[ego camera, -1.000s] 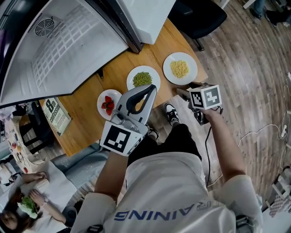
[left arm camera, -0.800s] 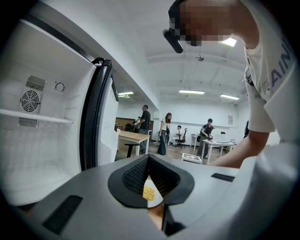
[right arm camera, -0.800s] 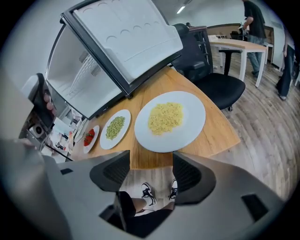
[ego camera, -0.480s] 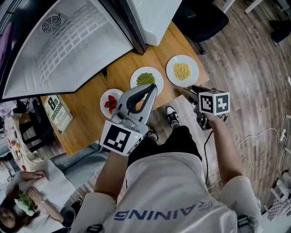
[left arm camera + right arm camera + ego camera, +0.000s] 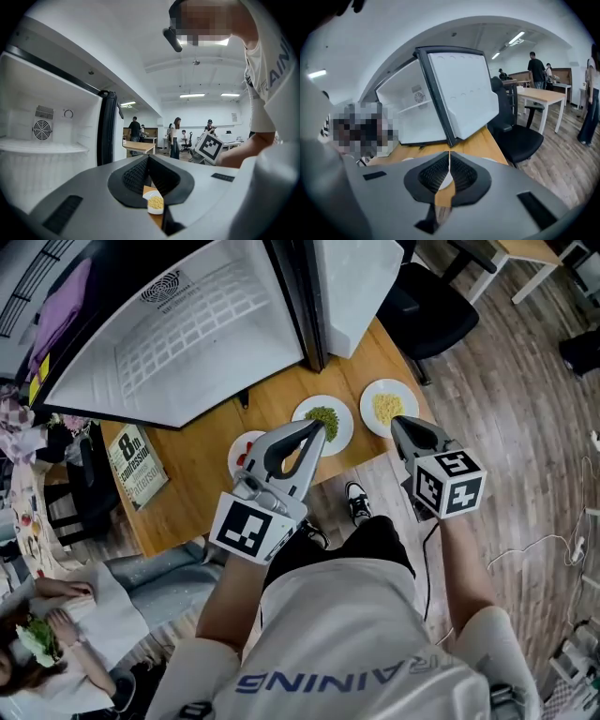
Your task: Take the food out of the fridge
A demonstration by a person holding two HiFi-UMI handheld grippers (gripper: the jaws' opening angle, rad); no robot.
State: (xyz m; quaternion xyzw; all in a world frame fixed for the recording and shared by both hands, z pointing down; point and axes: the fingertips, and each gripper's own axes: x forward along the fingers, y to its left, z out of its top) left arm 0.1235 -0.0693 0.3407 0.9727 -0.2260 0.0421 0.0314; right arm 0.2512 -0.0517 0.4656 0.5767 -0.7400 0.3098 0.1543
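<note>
Food plates point(image 5: 386, 407) lie on table point(image 5: 202, 465) below closed, empty left gripper point(image 5: 317, 430) and just-closed, empty right gripper point(image 5: 401, 424).

Right gripper point(image 5: 400, 422) rises from beside the table point(image 5: 197, 465) edge, jaws just closing on nothing, tip now at the yellow-food plate point(image 5: 388, 407); left gripper point(image 5: 315, 429) lifts slightly too.
</note>
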